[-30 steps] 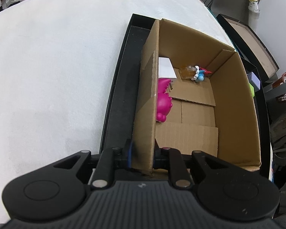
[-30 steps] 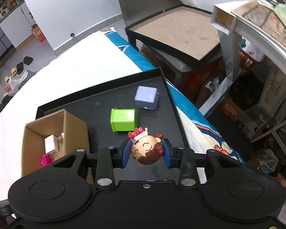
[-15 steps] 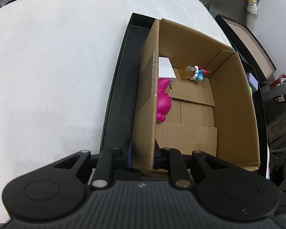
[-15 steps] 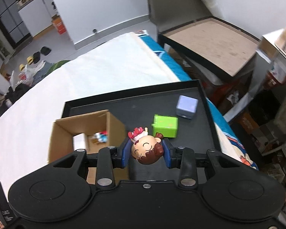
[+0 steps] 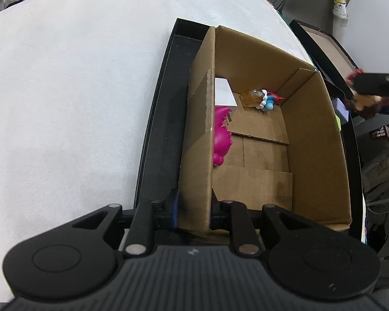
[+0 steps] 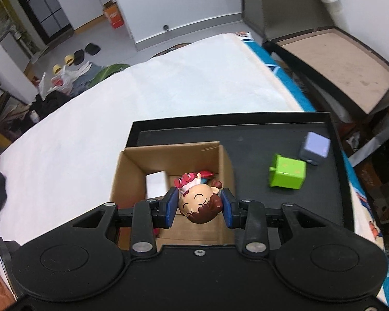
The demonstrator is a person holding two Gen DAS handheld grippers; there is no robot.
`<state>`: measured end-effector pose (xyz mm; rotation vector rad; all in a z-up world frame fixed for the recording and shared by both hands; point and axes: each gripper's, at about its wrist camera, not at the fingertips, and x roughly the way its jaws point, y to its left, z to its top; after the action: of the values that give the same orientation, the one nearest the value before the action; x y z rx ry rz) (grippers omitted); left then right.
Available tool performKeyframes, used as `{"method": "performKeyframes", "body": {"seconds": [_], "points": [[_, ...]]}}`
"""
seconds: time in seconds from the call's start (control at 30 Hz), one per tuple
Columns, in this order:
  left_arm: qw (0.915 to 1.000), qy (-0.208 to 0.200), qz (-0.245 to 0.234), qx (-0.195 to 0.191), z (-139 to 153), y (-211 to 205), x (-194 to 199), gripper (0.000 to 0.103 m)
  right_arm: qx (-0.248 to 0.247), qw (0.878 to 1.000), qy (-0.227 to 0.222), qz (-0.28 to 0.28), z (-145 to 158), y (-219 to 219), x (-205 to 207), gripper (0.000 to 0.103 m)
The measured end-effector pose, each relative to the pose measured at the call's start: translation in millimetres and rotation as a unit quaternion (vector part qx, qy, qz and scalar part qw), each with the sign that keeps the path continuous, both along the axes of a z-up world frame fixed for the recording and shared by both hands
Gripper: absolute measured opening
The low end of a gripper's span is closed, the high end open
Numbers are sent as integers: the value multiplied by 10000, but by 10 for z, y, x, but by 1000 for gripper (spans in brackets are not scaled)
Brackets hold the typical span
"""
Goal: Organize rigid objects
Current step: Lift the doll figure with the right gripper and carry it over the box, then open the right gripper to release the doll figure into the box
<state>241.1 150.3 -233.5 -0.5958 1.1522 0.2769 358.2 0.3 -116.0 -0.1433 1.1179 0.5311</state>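
Fingers of your right gripper (image 6: 199, 204) clamp the doll (image 6: 198, 202) above the cardboard box (image 6: 227, 165) on the black tray (image 6: 246, 134); your left gripper (image 5: 194, 206) pinches the box's wall.

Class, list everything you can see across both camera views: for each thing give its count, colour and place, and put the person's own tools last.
Cardboard box: one, brown, on the tray.
Tray: one, black, on the white surface.
Pink toy: one, magenta, inside the box.
White card: one, inside the box.
Blue-red toy: one, box's far corner.
Green cube: one, on the tray.
Lilac cube: one, behind the green cube.
Doll figure: one, brown-haired, held.
Left gripper: jaws clamp the box wall.
Right gripper: jaws grip the doll.
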Motion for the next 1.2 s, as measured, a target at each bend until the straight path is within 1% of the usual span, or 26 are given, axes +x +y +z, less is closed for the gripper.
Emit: {"method": "performKeyframes", "body": {"seconds": [0.37, 0.7, 1.1, 1.2], "points": [[10000, -10, 31, -74, -11, 37, -6, 20, -113, 9992, 215, 313, -240, 349, -40, 35], [9998, 30, 76, -167, -22, 70, 2, 20, -188, 9975, 433, 521, -513, 542, -100, 36], [9998, 81, 114, -130, -20, 91, 16, 20, -175, 9955, 880, 310, -904, 531, -141, 36], [9998, 95, 148, -117, -20, 97, 14, 20, -37, 9945, 1014, 255, -938, 497, -131, 40]]}}
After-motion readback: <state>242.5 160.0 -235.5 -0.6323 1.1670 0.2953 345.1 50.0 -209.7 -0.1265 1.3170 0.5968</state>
